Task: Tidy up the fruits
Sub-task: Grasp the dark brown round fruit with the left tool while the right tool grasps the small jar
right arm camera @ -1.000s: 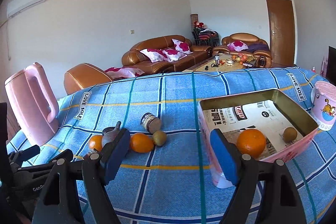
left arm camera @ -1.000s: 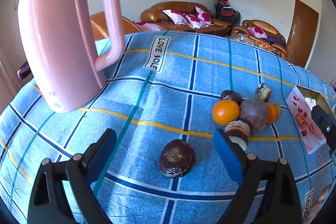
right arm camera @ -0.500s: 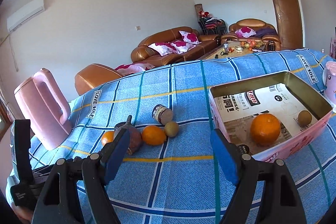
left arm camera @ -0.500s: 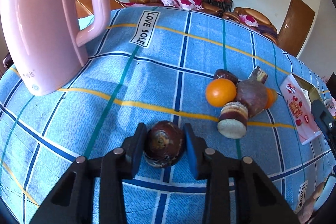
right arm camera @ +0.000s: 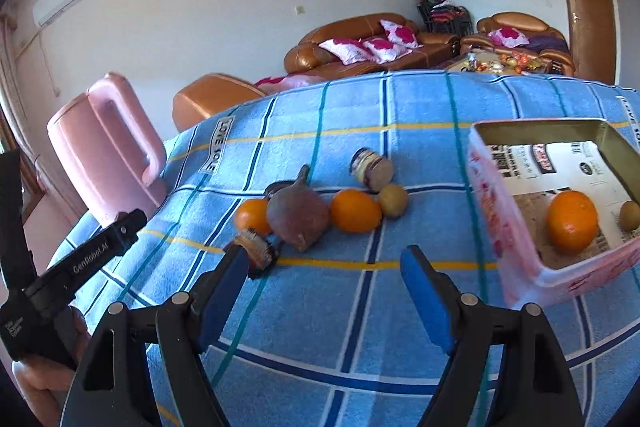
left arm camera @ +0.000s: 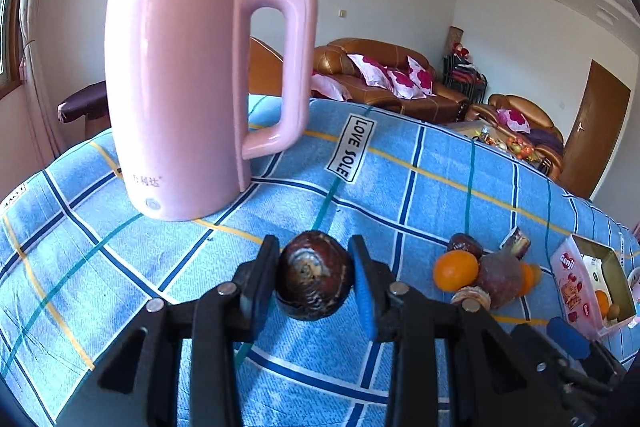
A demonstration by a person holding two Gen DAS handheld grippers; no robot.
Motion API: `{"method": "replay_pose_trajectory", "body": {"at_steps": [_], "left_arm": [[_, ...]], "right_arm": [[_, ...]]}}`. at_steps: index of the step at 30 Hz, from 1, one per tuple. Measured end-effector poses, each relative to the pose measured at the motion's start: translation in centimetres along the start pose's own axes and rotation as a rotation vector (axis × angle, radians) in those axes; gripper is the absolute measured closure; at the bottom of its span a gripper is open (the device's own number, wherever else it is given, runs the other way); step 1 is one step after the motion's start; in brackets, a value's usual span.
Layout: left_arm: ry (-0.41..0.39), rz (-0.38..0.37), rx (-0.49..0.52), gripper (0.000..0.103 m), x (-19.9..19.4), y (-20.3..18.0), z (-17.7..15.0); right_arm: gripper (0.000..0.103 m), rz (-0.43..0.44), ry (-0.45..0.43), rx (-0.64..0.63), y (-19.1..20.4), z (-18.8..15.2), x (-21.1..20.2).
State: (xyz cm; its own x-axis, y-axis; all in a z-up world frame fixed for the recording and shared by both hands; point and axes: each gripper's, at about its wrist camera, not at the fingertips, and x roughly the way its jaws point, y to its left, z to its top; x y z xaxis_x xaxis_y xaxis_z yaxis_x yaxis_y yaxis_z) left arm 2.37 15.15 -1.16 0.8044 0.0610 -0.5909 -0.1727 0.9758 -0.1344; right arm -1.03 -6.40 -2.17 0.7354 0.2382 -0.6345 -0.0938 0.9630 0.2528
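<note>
Left gripper (left arm camera: 314,281) clamped tight on a dark brown round fruit (left arm camera: 314,281), lifted off the blue checked cloth (left arm camera: 400,195), in front of the pink kettle (left arm camera: 188,87). Right gripper (right arm camera: 324,283) spread wide, empty, over bare cloth just beside the pink box (right arm camera: 492,227).

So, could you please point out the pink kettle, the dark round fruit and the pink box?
pink kettle (left arm camera: 176,99), left wrist view, its body.
dark round fruit (left arm camera: 314,281), left wrist view, its front.
pink box (right arm camera: 486,211), right wrist view, its near wall.
</note>
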Motion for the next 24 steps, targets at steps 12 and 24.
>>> {"method": "replay_pose_trajectory", "body": {"at_steps": [12,24], "left_arm": [[0.004,0.046,-0.031,0.066,0.0,1.2,0.1],[-0.038,0.011,0.018,0.066,-0.5,-0.1,-0.2]], "right_arm": [[0.036,0.004,0.155,-0.045,5.5,0.9,6.2],[0.058,0.072,0.106,-0.107,4.1,-0.5,2.7]]}}
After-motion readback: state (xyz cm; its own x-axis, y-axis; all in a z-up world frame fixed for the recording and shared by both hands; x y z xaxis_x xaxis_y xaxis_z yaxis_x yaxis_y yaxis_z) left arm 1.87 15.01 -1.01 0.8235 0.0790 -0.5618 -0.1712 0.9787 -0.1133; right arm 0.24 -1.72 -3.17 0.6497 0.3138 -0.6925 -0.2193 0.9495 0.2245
